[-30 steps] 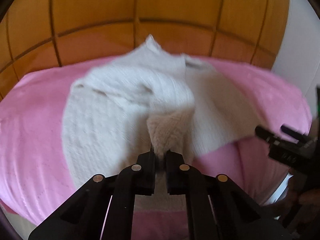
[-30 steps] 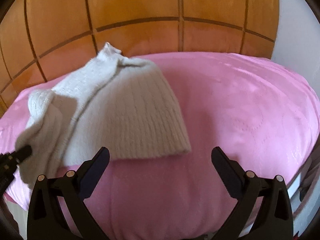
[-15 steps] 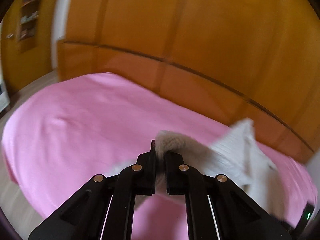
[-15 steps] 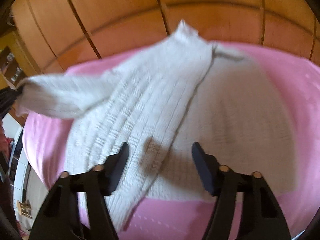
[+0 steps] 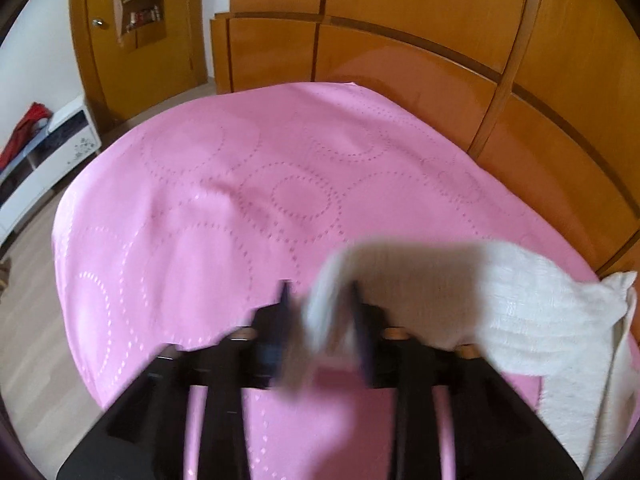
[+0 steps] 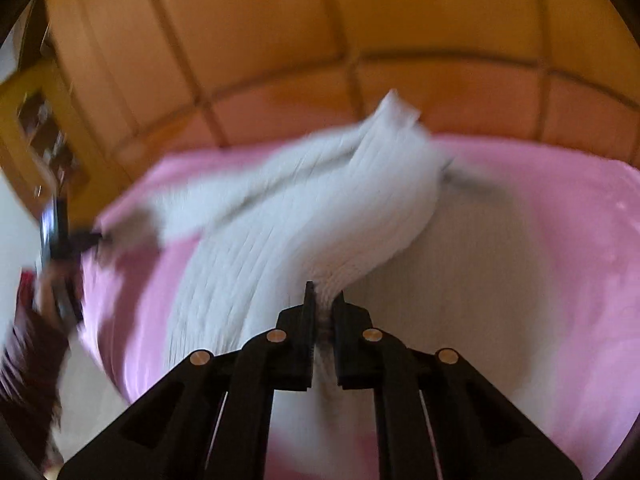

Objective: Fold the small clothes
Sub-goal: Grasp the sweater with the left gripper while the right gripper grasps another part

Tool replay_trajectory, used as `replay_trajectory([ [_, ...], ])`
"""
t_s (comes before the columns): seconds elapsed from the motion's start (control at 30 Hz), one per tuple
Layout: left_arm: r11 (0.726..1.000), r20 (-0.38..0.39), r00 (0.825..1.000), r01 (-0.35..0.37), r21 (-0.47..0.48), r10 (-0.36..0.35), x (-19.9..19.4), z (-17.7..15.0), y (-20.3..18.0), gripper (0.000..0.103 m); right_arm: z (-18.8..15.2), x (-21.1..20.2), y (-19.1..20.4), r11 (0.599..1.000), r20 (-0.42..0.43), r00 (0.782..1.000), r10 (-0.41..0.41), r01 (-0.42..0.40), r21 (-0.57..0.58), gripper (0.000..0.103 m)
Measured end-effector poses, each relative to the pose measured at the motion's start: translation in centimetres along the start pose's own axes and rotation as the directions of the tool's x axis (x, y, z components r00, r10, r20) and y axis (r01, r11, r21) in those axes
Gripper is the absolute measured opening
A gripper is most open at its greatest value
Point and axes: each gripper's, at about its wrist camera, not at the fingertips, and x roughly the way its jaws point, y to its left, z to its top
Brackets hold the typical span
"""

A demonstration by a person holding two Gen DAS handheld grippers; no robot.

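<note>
A small cream knit sweater (image 6: 328, 220) lies on the pink bedspread (image 6: 540, 208). My right gripper (image 6: 324, 300) is shut on a fold of the sweater's body, near its lower edge. My left gripper (image 5: 320, 300) is blurred by motion; its jaws stand apart with the sweater's sleeve cuff (image 5: 324, 320) loose between them. The sleeve (image 5: 500, 296) runs off to the right from the cuff. The left gripper (image 6: 76, 236) also shows at the far left of the right wrist view, at the sleeve's end.
The pink bedspread (image 5: 240, 200) covers the bed. A wooden panelled headboard (image 5: 440, 64) stands behind it. A wooden door (image 5: 132, 40) and a white low cabinet (image 5: 52, 148) are at the left, with wood floor (image 5: 36, 340) beside the bed.
My left gripper pulled the sleeve out to the left and its jaws have opened around the cuff. My right gripper moved in over the sweater and closed on its body.
</note>
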Motion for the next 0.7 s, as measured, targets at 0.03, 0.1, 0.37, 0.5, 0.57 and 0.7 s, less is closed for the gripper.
replay_trajectory([
  [0.03,1.0,0.014,1.0,-0.003,0.008,0.003,-0.4,-0.6,-0.1,0.054,1.0,-0.5,-1.4,0.999,0.029,0.999,-0.03,0.03,0.023,0.006],
  [0.1,0.999,0.035,0.999,-0.006,0.04,0.005,-1.3,-1.5,-1.0,0.054,3.7,-1.7,-6.1,0.985,0.088,0.985,-0.149,0.141,0.096,0.006],
  [0.37,0.933,-0.064,0.955,0.298,0.202,-0.291,-5.8,-7.6,-3.4,0.054,11.5,0.6,-23.2,0.766,0.058,0.793,-0.606,0.563,0.311,0.053],
  [0.5,0.852,-0.185,0.879,0.474,0.222,-0.44,-7.7,-11.3,-5.1,0.056,9.4,-2.0,-24.6,0.758,0.085,0.793,-0.604,0.538,0.368,0.079],
  [0.57,0.821,-0.217,0.839,0.538,0.189,-0.5,-8.2,-12.5,-5.5,0.068,6.8,-2.7,-23.5,0.816,0.064,0.85,-0.523,0.478,0.325,0.078],
  [0.7,0.774,-0.282,0.767,0.623,0.114,-0.576,-8.1,-14.3,-6.6,0.069,0.5,-1.6,-20.2,0.92,-0.073,0.958,-0.278,0.287,0.267,0.076],
])
